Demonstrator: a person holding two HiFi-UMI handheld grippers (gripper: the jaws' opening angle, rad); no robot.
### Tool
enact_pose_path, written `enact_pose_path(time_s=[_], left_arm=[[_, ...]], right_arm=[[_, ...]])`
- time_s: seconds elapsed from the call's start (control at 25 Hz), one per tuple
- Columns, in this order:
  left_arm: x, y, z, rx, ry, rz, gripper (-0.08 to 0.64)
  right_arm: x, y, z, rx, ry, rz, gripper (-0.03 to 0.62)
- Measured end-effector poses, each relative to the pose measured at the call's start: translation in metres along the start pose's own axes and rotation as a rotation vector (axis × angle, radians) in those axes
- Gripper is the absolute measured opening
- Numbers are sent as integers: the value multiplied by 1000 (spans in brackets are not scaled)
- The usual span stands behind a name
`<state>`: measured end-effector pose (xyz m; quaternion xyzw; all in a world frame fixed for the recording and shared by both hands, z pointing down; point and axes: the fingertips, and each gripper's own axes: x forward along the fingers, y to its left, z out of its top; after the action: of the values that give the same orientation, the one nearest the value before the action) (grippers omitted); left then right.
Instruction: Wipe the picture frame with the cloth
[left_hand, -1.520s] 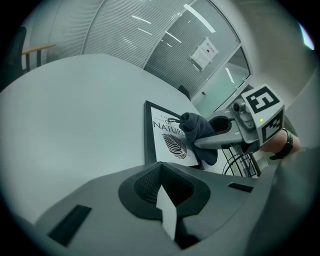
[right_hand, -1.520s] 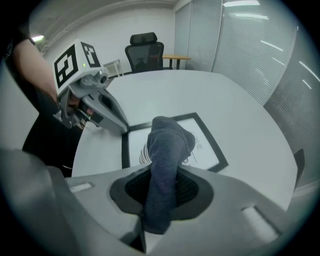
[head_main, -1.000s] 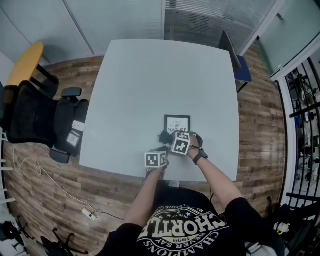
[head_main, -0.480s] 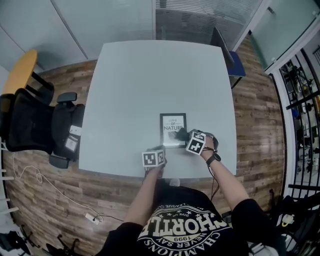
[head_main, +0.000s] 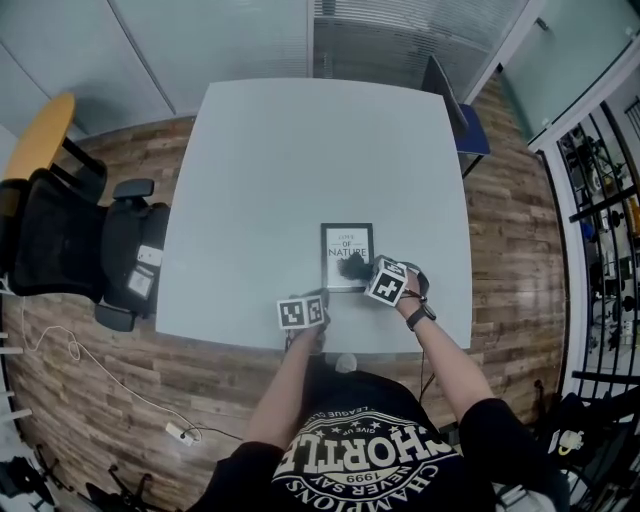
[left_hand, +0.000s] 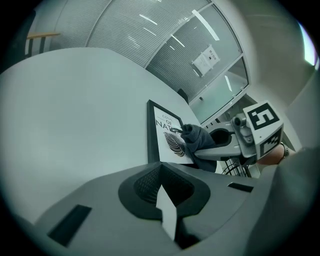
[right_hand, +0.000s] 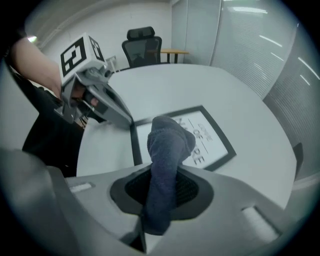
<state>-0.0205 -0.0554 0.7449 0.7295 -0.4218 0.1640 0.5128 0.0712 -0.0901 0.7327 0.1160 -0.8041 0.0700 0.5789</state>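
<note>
Well, wipe looks under way. R gripper (head_main: 362, 270) is clamped on dark cloth (head_main: 351, 266), and cloth is pressed on lower part of picture frame (head_main: 346, 245), which lies flat near front edge of table (head_main: 290, 150). L gripper (head_main: 320, 298): jaws together, empty, tip at frame's near-left corner, prob. pinning it. Upper half and borders likely left to do. Office chair (head_main: 70, 240) sits well apart to the left; nothing blocks the stroke.

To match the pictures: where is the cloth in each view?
Head view: cloth on the picture frame's lower part, near centre.
Left gripper view: cloth right of centre, on the picture frame.
Right gripper view: cloth at centre, between the jaws.
Shared landmark: the picture frame.
</note>
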Motion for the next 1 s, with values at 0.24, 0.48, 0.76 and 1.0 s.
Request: enact_pose_path(time_s=[0.24,0.48,0.76,1.0], left_arm=[[-1,4,0,0,-10,-9,-6],[0,2,-4,16,4,4,-6],[-4,10,-3,29,15,18,-6],[-3,12,-3,38,16,29,-6]], right_arm=[[28,37,86,-139,-87,94,74],[38,41,74,-179,-34,98,72],[19,16,7,-106,54,35,74],[7,6,-33,-37,76,-8,75]])
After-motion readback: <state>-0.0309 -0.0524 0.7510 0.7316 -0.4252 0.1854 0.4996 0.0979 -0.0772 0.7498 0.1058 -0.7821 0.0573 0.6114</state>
